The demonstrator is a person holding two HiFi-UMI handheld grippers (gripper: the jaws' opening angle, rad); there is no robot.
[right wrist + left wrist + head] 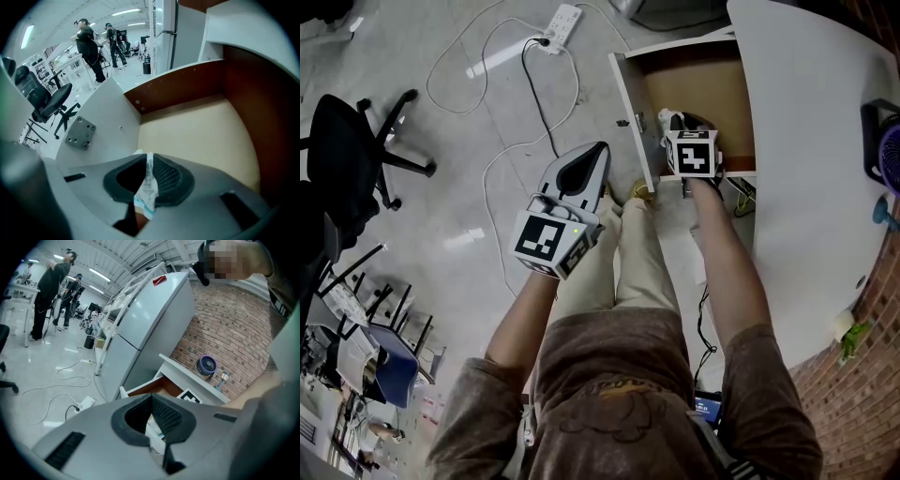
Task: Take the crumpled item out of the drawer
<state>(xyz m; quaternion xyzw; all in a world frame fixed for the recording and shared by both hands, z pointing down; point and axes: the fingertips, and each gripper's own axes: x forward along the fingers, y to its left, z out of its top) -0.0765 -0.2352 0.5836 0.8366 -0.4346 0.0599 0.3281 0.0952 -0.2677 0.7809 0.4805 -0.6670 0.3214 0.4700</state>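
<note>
- My right claw (149,161) is clamped on the crumpled item (146,190), both pads pressing it into a narrow upright strip
- The crumpled item is white and thin, creased all over, with a pale blue band along its lower edge (a small white tuft also pokes out past my jaw tips)
- It sits inside the open drawer (197,136), at the end close to the white front panel (101,126); I cannot tell whether it is touching the pale floor
- In the head view my right claw (677,120) points steeply down into the drawer (630,103)
- My left claw (600,150) is outside the drawer, tips together, holding nothing
</note>
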